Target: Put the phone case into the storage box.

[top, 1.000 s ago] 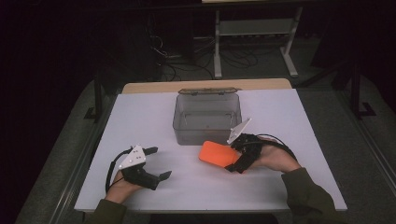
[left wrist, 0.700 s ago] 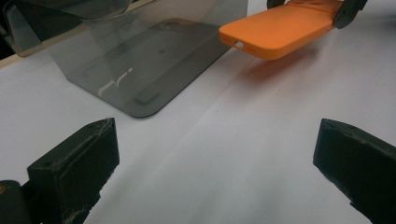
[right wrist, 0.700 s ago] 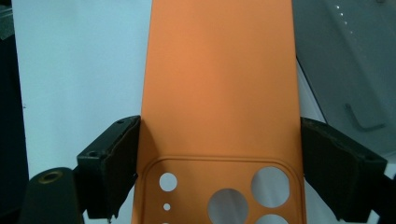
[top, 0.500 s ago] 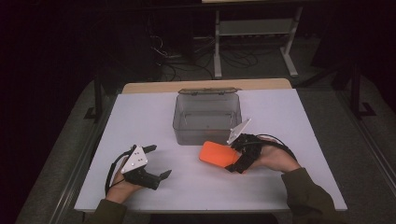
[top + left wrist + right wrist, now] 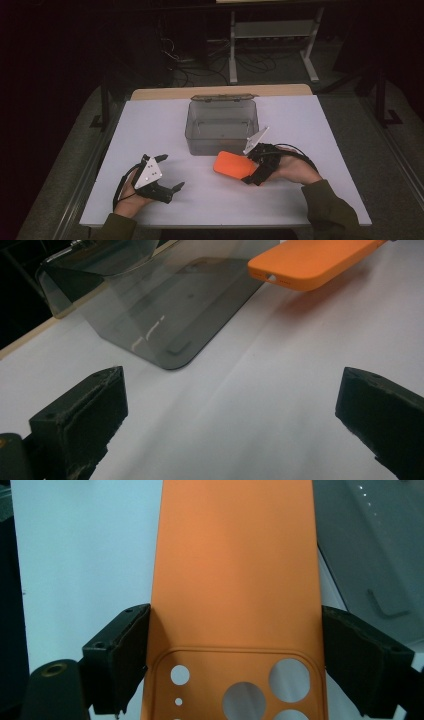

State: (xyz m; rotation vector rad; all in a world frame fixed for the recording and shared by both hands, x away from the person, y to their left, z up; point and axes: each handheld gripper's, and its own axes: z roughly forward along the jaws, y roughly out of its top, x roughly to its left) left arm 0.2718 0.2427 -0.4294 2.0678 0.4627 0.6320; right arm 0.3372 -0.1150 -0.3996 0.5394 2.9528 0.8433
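Right gripper view: right gripper (image 5: 235, 650) clamps orange phone case (image 5: 235, 570) by its edges, ready for carrying.
Left gripper (image 5: 230, 415): released, idle at lower frame.
Box (image 5: 222, 127): open, frame centre, likely destination.

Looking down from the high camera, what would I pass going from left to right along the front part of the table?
Left gripper, jaws open on nothing → orange phone case → right gripper, shut on the case → the person's right hand.

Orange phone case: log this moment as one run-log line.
right gripper: shut on orange phone case, held above table | left gripper: open, empty | smoky plastic box: lid open, behind case
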